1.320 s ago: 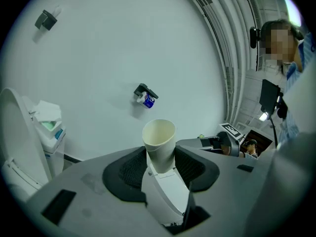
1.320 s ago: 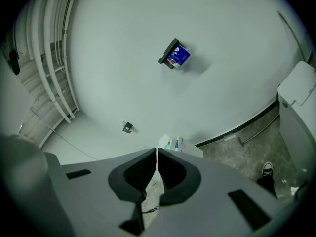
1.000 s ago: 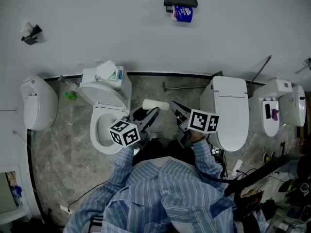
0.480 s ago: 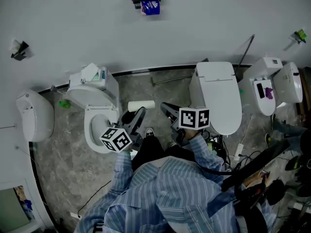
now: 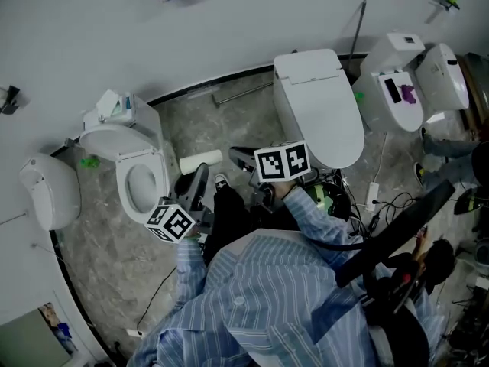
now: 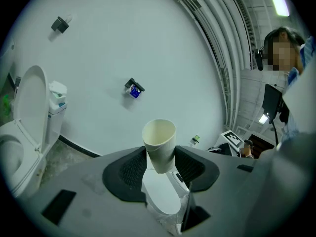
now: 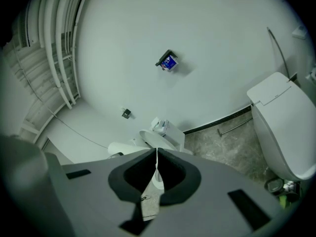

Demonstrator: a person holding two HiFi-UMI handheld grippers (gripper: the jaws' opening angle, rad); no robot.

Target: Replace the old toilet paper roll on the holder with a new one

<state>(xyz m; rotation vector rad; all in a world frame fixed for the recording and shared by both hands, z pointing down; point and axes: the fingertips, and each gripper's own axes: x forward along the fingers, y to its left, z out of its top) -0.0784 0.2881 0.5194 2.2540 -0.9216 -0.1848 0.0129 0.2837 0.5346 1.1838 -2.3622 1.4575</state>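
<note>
Bathroom wall (image 6: 148, 43) behind, left claw (image 6: 160, 153) clamps the cardboard roll (image 6: 159, 135) between its jaws; right claw (image 7: 157, 154) closed, empty.

You hold both claws out in front of you, near each other. Your left claw (image 5: 200, 176) grips a cardboard tube (image 5: 200, 160) between its jaws. Your right claw (image 5: 234, 154) has its jaws pressed together.
</note>
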